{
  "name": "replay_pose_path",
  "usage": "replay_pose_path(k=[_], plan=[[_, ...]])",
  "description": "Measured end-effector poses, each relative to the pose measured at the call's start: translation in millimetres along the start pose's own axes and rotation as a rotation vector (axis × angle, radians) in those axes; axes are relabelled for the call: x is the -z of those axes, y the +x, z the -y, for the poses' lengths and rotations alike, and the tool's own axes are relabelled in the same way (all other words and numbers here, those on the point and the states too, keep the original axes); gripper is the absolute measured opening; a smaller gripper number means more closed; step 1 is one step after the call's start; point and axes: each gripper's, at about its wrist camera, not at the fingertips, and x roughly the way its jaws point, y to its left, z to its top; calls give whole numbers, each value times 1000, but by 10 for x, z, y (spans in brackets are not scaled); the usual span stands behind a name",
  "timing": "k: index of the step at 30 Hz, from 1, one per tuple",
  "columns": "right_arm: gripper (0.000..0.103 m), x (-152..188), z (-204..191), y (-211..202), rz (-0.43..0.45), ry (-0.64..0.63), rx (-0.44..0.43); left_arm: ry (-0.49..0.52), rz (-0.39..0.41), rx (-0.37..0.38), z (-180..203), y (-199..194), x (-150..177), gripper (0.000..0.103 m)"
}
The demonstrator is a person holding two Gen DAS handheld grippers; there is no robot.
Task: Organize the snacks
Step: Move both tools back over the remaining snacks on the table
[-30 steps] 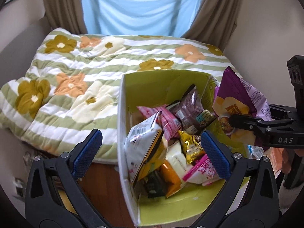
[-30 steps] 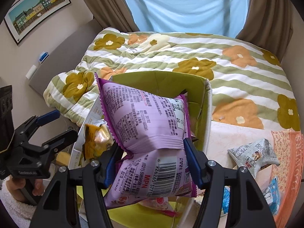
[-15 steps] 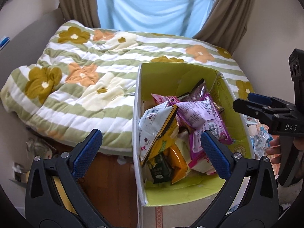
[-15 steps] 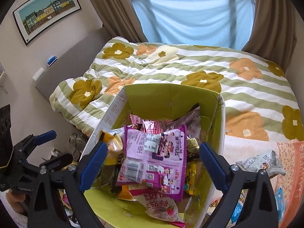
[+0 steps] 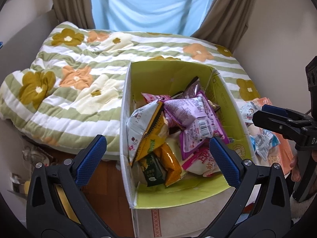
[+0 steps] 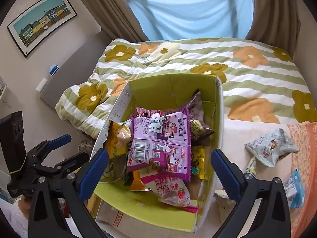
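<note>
A cardboard box with a green inside [image 5: 170, 79] [image 6: 174, 87] stands by the bed and holds several snack packs. A purple snack bag [image 5: 194, 123] [image 6: 160, 140] lies on top of the pile. My left gripper [image 5: 158, 154] is open and empty, above the box's near left side. My right gripper [image 6: 160, 170] is open and empty, above the box's near edge; it also shows in the left wrist view [image 5: 281, 119] at the right. Loose white and blue snack packs [image 6: 271, 148] [image 5: 263, 140] lie on the surface right of the box.
A bed with a green striped floral quilt [image 5: 79, 75] [image 6: 247, 69] lies behind the box. Blue curtain and brown drapes [image 6: 188, 10] hang at the window. An orange patterned cloth [image 6: 305, 158] lies at the right. Wooden floor [image 5: 107, 178] shows left of the box.
My right gripper opened and let go of the purple snack bag, which dropped onto the pile in the box. Both grippers have pulled back and up from the box.
</note>
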Motion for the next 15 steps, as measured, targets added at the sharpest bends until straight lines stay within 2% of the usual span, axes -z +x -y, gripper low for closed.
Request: replay_pose_path(k=[7,15], plan=[[102,132,283,-458,71,-9,45,37,36,13,479,-138,2,103],[102,418,1041,-1172,96,-27,139,67,76,68,1539,-236,110,103]])
